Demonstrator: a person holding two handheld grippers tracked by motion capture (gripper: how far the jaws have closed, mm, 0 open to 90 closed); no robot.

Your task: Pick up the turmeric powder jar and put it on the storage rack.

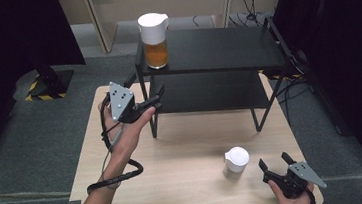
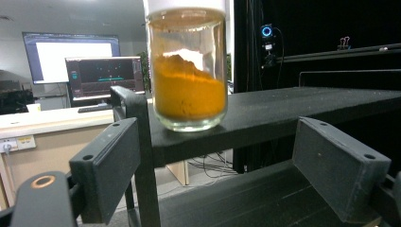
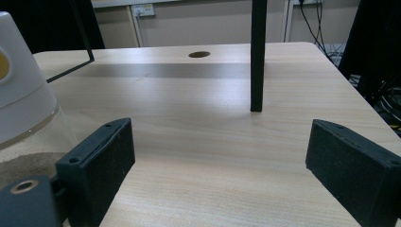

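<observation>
Jar of orange powder [image 1: 154,39] stands upright, long axis vertical, upper centre of the high view on the shelf's [image 1: 224,50] left corner. Left gripper [image 1: 157,98] hangs just below it, jaws wide, empty, likely lining up a grasp.

Left gripper view: the jar [image 2: 187,66] is top centre, above both jaws.

Right gripper view: right gripper [image 3: 217,156] gapes empty over the table [image 3: 213,142], a white-lidded jar [image 3: 23,99] at left.
</observation>
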